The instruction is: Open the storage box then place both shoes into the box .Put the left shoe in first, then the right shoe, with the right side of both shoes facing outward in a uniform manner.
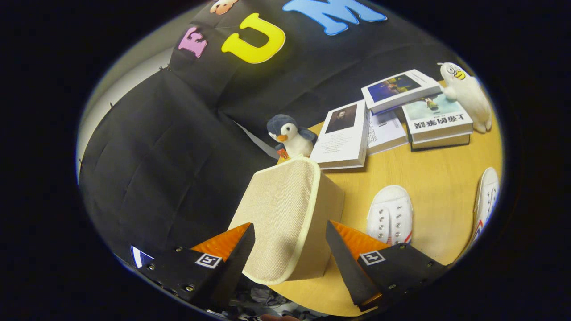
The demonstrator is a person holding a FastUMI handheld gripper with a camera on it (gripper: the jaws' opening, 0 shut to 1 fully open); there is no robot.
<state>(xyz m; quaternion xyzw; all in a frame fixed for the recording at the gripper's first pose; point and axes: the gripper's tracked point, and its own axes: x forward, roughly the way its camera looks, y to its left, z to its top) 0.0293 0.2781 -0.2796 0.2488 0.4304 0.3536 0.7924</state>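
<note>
Wooden table [428, 187] bears box [285, 214] between parted fingers [234, 254].

Right shoe [486, 200] cut off

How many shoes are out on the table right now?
2. One white shoe lies just beyond the hand-held gripper, beside the beige storage box between its open fingers; the other shoe lies farther out, partly cut off.

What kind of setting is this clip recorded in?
Probably a staged recording booth, not a home: black cloth wall behind a wooden table set with props: books, a penguin plush, white shoes and a beige storage box. The gripper has its fingers open around the box's lid.
</note>
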